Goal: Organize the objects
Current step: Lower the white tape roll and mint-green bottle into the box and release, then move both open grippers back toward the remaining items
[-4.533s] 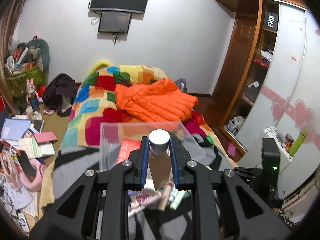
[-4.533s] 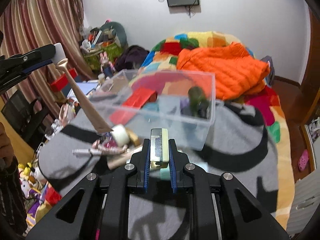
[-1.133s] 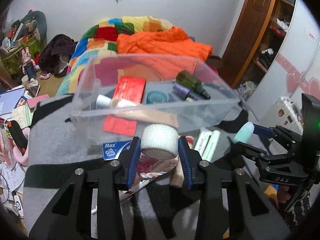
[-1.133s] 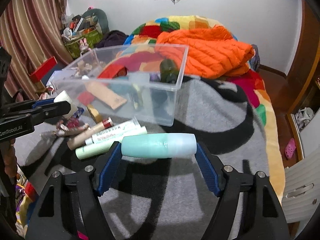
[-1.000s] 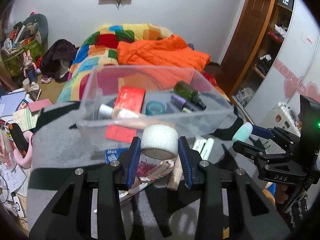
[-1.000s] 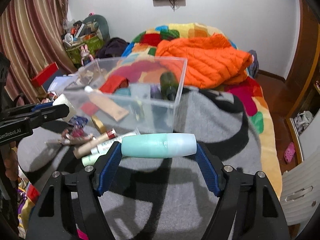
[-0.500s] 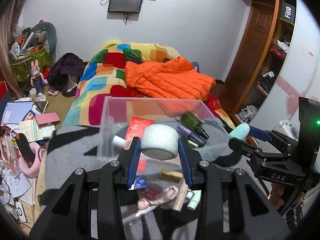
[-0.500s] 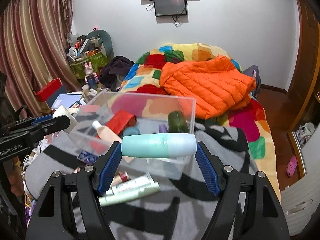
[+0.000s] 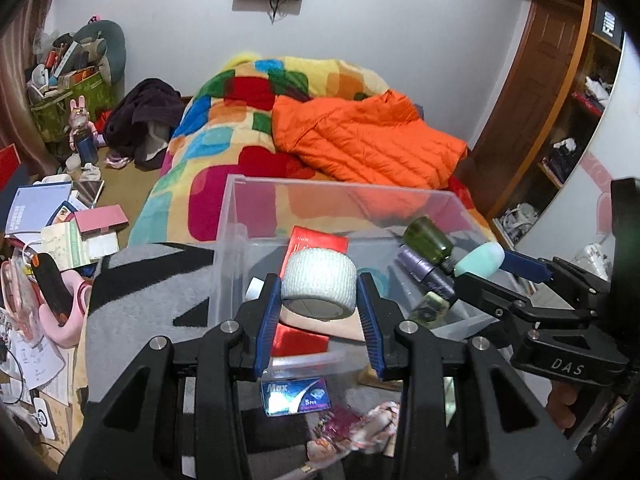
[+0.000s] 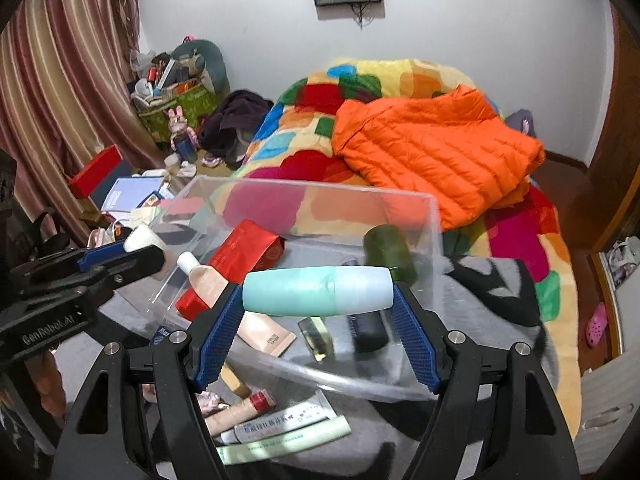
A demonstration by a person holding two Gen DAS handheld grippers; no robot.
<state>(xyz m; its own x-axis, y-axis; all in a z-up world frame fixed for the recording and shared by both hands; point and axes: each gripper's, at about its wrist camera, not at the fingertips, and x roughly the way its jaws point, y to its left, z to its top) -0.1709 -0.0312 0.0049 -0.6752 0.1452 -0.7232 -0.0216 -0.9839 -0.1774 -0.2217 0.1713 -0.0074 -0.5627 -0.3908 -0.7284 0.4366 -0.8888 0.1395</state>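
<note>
**A:** Both your hands have carried their loads from the loose pile up over the bin (image 10: 434,216) since a second ago. Nearest, your left gripper (image 9: 319,308) pinches the tape roll (image 9: 319,283) by its flat ends, so it can't roll out. Your right gripper (image 10: 318,310) clamps the mint bottle (image 10: 318,291) end to end, crosswise.

**B:** Why crosswise?

**A:** Probably so it drops flat beside the green bottle (image 10: 387,249). Leftover tubes (image 10: 280,426) sit on the blanket (image 10: 496,300), nearer you than the bin.

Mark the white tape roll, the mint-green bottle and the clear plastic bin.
white tape roll (image 9: 319,278), left wrist view, its curved side.
mint-green bottle (image 10: 318,291), right wrist view, mid-body.
clear plastic bin (image 10: 320,190), right wrist view, far rim.
</note>
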